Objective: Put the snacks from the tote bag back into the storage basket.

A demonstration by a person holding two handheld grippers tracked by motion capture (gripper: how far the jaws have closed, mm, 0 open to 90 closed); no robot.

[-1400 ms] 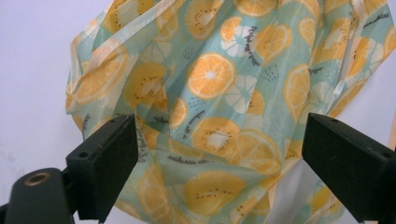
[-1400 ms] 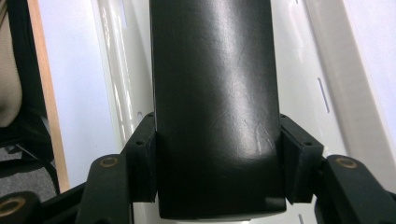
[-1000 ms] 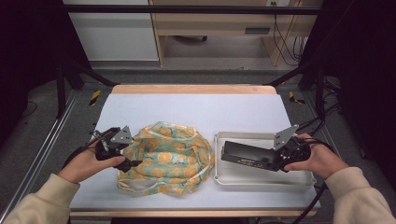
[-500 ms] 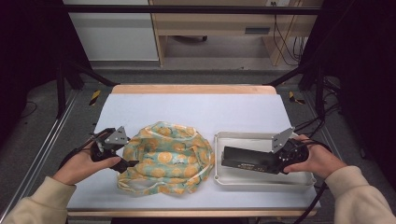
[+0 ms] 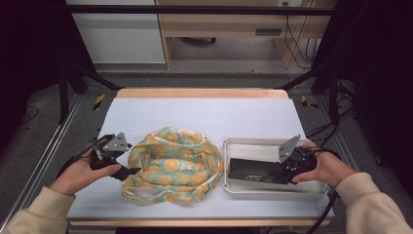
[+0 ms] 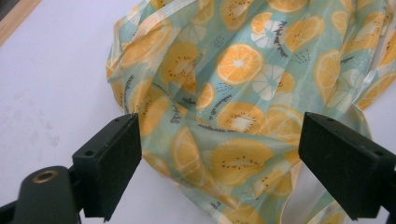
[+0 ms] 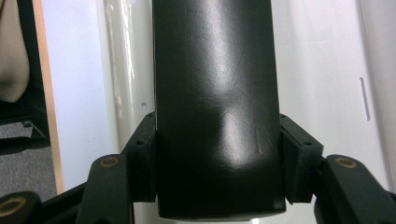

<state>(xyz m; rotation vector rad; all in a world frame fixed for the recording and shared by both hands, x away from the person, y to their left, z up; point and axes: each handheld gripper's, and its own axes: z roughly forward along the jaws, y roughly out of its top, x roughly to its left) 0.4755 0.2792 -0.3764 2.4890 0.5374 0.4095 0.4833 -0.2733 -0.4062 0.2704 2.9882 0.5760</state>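
Two grippers: our right gripper clamps the black case endwise along its long axis, inside the tray; our left gripper gapes over the bag.

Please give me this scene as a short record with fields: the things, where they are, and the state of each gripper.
table: white top
bag: fruit-print cloth bag, crumpled, left of the tray
tray: white, on the right side of the table
box: long black box, over the tray
left gripper: open, jaws either side of the bag's edge
right gripper: shut on the box's end
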